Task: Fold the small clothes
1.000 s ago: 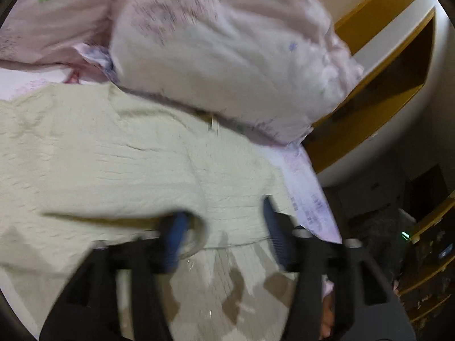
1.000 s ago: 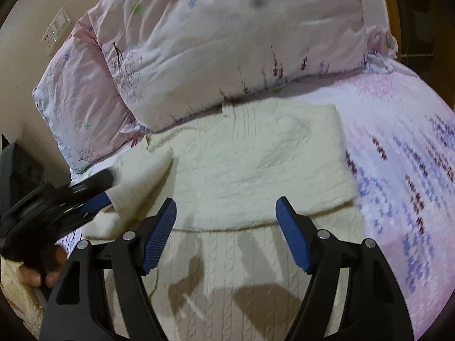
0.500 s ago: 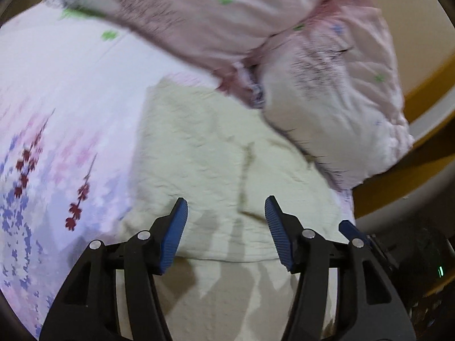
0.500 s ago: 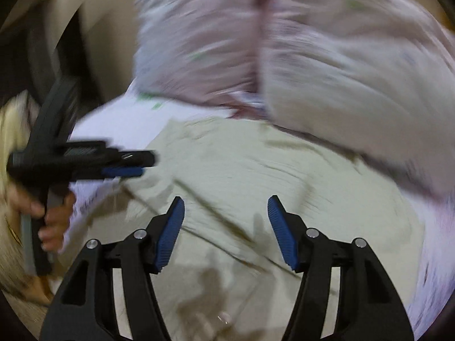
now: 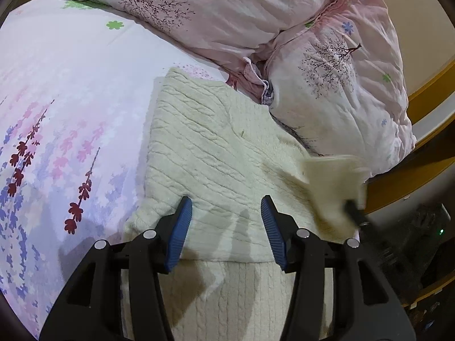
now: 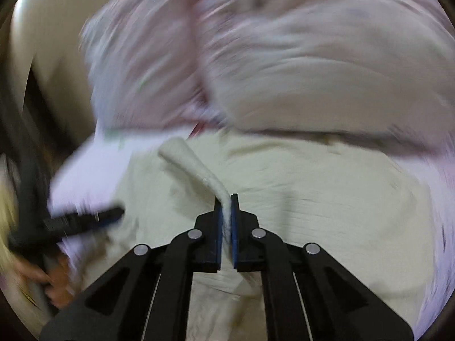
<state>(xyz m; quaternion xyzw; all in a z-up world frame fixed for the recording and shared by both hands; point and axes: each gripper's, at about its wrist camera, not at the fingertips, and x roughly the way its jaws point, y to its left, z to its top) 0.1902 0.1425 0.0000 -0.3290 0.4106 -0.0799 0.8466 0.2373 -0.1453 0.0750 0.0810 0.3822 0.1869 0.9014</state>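
A: Where does the garment lie, left to right?

B: The cream cable-knit sweater [image 5: 210, 153] lies flat on the bed's lilac floral-print sheet [image 5: 71, 91], its far edge against the two pink tree-print pillows [image 5: 327, 65]. The near part is already doubled over, so a fold edge crosses just ahead of the left tongs [image 5: 224, 227].

A: Left tongs?

B: Jaws apart and closing, blue pads above the knit at the fold edge, gripping nothing. Judgement: poised to pin or pinch that edge while the other side is worked.

A: Right tongs?

B: The right tongs [image 6: 226, 207] are clenched on a thin ridge of the sweater's knit, which rises from the pads as a lifted flap. Judgement: raised so that side can be carried inward over the body. The right view is blurred; finer detail unreadable.
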